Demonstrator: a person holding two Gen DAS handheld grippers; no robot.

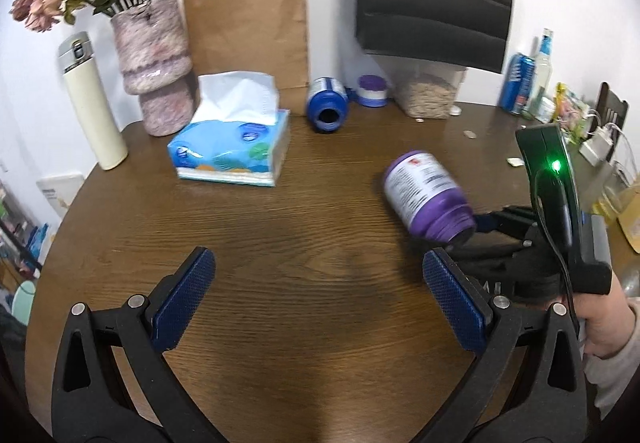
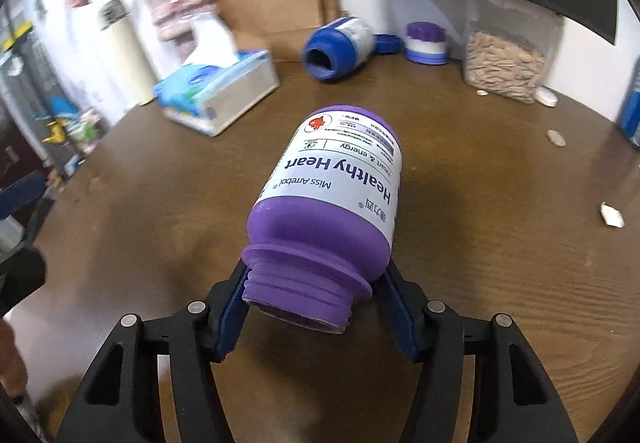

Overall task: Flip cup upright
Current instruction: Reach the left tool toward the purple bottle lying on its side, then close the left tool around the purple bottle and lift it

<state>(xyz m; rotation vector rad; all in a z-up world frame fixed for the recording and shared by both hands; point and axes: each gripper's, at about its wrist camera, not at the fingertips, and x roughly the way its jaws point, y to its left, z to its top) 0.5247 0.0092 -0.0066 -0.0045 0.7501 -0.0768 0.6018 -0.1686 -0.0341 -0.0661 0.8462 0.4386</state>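
A purple bottle [image 2: 332, 199] with a white label is held by my right gripper [image 2: 314, 283], shut on its threaded neck. The bottle is tilted, its base pointing away and up, lifted off the brown table [image 2: 500, 263]. In the left wrist view the same purple bottle [image 1: 426, 195] hangs at the right, with the right gripper [image 1: 480, 225] behind its neck. My left gripper [image 1: 318, 283] is open and empty over the table's near middle. A blue bottle [image 1: 326, 105] lies on its side at the back, its open mouth toward me.
A tissue box [image 1: 232, 151], a pink vase [image 1: 154, 63] with flowers, a cream flask [image 1: 92, 103] and a paper bag [image 1: 248, 27] stand at the back left. A purple-lidded jar [image 1: 373, 90], a seed container [image 1: 428, 93] and cans stand at the back right.
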